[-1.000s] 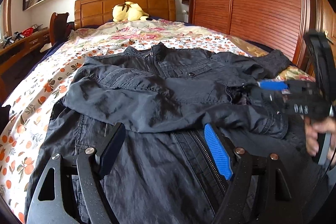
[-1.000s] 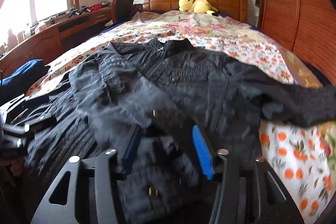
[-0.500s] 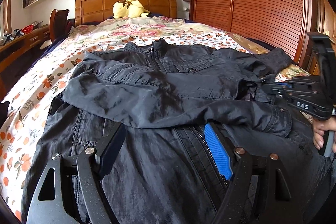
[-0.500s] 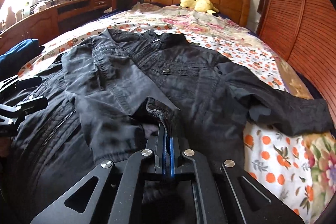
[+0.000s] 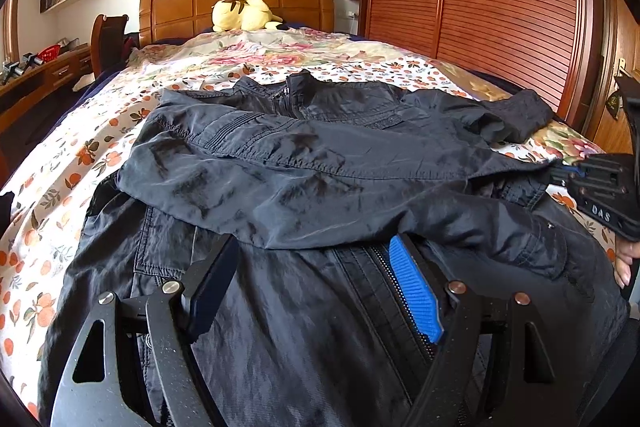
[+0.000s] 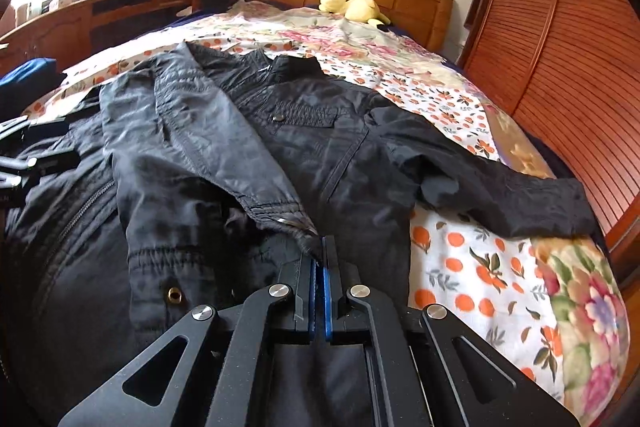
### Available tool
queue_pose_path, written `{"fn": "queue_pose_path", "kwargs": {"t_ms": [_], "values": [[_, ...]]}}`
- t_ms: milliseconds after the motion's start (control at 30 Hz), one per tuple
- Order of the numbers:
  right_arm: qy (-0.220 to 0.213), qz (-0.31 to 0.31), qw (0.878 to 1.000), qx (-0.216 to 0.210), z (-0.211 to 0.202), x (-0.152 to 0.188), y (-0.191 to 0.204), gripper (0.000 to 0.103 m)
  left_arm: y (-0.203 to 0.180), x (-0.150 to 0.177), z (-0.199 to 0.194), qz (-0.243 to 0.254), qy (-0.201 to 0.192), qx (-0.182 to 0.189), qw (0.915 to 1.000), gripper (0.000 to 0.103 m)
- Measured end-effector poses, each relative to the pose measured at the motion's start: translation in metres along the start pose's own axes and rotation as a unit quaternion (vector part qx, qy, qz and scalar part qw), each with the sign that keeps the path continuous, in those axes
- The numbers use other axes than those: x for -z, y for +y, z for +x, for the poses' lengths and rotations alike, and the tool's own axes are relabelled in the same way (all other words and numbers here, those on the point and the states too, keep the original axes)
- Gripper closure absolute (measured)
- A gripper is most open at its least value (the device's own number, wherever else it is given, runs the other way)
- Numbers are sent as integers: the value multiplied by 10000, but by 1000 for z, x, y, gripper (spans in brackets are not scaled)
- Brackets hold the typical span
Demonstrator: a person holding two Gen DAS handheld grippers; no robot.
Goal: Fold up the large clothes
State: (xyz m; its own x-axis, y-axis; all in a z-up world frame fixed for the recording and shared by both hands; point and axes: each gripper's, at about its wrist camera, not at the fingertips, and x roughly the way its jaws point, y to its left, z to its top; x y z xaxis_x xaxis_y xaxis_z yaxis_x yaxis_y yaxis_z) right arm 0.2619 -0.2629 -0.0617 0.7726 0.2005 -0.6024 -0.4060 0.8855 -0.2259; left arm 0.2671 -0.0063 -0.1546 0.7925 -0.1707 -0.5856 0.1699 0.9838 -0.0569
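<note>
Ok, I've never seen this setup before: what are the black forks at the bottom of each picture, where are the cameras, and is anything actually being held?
No robot arm here: a person holds a hand gripper in each hand, and each carries a fisheye camera looking along its two fingers. The forks are those fingers. In the left view, the left gripper has its jaws open over the dark jacket, gripping nothing. In the right view, the right gripper has its jaws shut on the cuff of the sleeve folded across the jacket's front. The jacket lies on a floral bed; a yellow plush toy sits by the headboard.
</note>
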Motion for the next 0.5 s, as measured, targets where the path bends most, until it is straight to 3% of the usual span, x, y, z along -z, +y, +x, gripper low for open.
{"fn": "queue_pose_path", "kwargs": {"t_ms": [100,267,367,433,500], "values": [[11,96,9999,-126,-11,6,-3,101,-2,0,-3,39,-50,11,10000,25],[150,332,9993,-71,-29,22,-28,91,-9,-3,-9,162,-165,-24,9997,25],[36,556,9979,321,-41,25,-49,77,-16,-6,-10,267,-200,-30,9994,25],[-76,776,9961,413,-49,25,-64,59,-22,-11,-12,262,-260,40,9993,25],[-130,970,9942,443,-53,26,-77,49,-28,-15,-14,254,-328,137,9990,25]]}}
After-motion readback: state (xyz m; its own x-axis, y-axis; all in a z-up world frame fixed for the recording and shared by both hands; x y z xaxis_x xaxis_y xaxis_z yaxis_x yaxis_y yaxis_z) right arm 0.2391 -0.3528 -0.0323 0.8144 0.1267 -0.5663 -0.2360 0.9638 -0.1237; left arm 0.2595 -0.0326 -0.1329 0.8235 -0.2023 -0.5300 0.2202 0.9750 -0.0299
